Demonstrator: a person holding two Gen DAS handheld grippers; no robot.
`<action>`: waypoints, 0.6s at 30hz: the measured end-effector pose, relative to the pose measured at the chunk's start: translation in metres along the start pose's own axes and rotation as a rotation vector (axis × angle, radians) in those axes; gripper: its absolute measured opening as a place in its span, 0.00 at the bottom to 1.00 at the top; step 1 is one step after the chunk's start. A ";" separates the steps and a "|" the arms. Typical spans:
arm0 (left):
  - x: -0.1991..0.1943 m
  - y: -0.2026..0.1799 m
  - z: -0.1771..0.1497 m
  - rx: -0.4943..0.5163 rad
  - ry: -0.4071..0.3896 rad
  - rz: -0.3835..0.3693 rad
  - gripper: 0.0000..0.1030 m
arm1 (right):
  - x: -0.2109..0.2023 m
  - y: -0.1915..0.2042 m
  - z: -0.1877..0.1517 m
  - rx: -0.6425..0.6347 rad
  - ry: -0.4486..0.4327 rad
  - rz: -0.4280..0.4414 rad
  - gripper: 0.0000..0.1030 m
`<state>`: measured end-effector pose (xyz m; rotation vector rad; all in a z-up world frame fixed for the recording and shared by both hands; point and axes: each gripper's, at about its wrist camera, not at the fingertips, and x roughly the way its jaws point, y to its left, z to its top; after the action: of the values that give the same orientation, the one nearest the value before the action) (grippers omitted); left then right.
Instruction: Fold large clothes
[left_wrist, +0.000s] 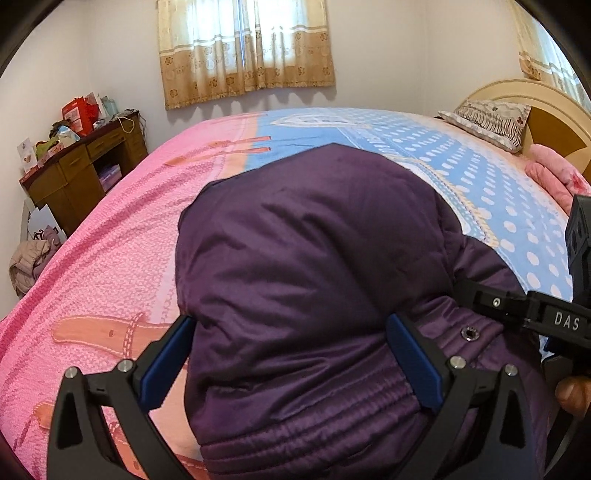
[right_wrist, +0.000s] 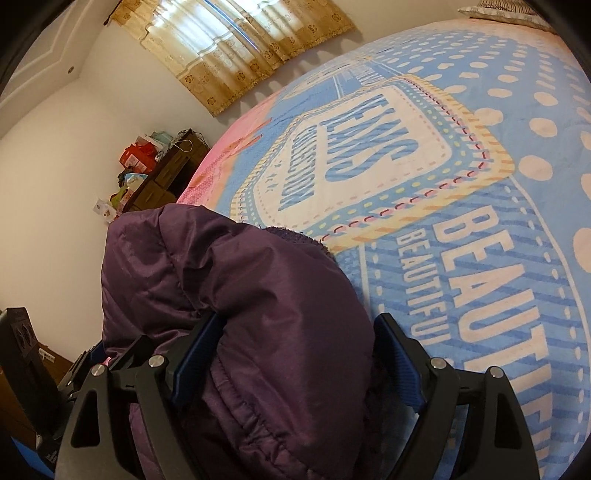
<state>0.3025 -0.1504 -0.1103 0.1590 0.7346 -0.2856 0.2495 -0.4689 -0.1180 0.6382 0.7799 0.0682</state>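
Observation:
A padded purple jacket (left_wrist: 314, 266) lies bunched on the bed, its elastic hem toward me. My left gripper (left_wrist: 291, 354) is open wide, and the jacket's bulk fills the space between its blue pads (left_wrist: 168, 363). In the right wrist view the same purple jacket (right_wrist: 229, 295) bulges up between the blue pads (right_wrist: 400, 363) of my right gripper (right_wrist: 295, 354). That gripper is also open wide: its left pad rests against the fabric and its right pad stands just beside the fold. A metal snap (left_wrist: 470, 334) shows near the hem.
The bed cover (left_wrist: 110, 240) is pink on the left and blue with white dots on the right (right_wrist: 498, 240). A pillow (left_wrist: 491, 120) and headboard lie far right. A cluttered wooden desk (left_wrist: 81, 173) stands by the left wall, with curtains (left_wrist: 245, 48) behind. A thumb (left_wrist: 570, 397) shows at the right edge.

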 end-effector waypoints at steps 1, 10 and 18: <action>0.000 0.000 0.000 0.000 0.000 0.000 1.00 | 0.001 -0.001 0.001 0.002 0.003 0.003 0.81; 0.001 0.000 0.001 -0.004 0.001 -0.005 1.00 | 0.005 -0.007 0.004 0.013 0.013 0.020 0.82; 0.002 -0.006 0.004 0.009 0.003 0.006 1.00 | 0.001 -0.015 0.008 0.047 0.026 0.068 0.82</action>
<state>0.3039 -0.1576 -0.1089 0.1705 0.7356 -0.2830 0.2530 -0.4847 -0.1224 0.7096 0.7868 0.1204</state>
